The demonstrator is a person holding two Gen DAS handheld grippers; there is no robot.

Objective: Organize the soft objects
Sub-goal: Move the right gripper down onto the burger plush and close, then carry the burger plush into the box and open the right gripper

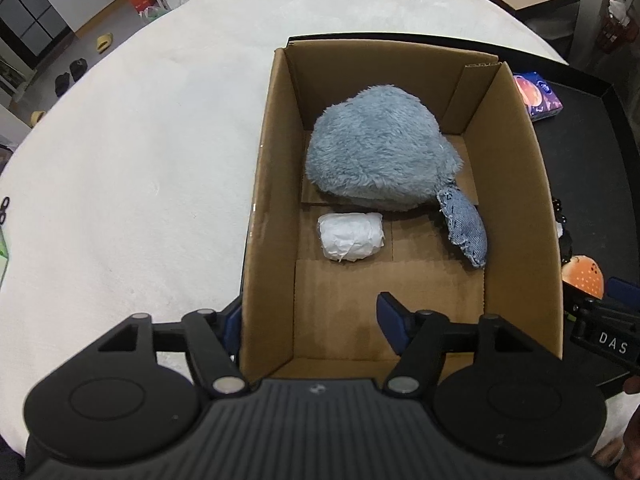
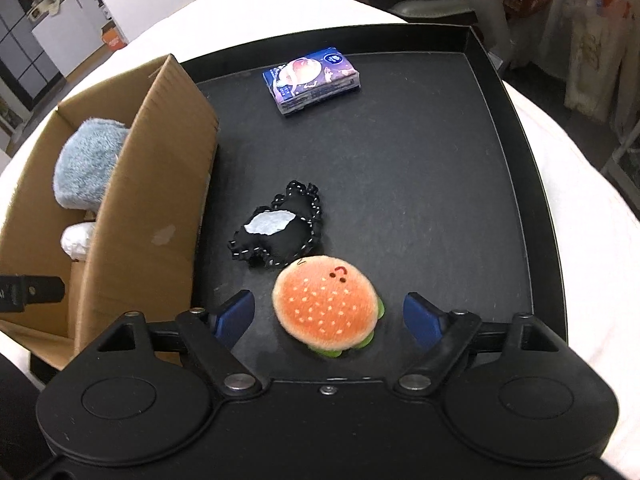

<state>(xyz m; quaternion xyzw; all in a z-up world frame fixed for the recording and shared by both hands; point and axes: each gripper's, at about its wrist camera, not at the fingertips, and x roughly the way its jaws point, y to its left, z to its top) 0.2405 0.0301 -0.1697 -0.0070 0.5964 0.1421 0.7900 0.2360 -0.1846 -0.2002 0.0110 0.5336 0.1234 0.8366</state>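
Note:
An open cardboard box (image 1: 272, 200) holds a fluffy blue plush (image 1: 376, 148), a white paper-wrapped bundle (image 1: 351, 237) and a small denim cushion (image 1: 466, 232). My left gripper (image 1: 310, 320) is open. Its jaws straddle the box's near-left wall, one finger outside and one inside, gripping nothing. In the right wrist view a burger plush (image 2: 326, 308) lies on the black tray (image 2: 440, 184). My right gripper (image 2: 328, 314) is open around it, with a gap showing on both sides. A black stitched cushion (image 2: 280, 232) lies just beyond the burger.
A blue tissue packet (image 2: 312, 80) lies at the far side of the tray. The box (image 2: 152, 184) stands against the tray's left edge. Both rest on a white cloth-covered table (image 1: 140, 160). The right gripper's body (image 1: 608, 332) shows right of the box.

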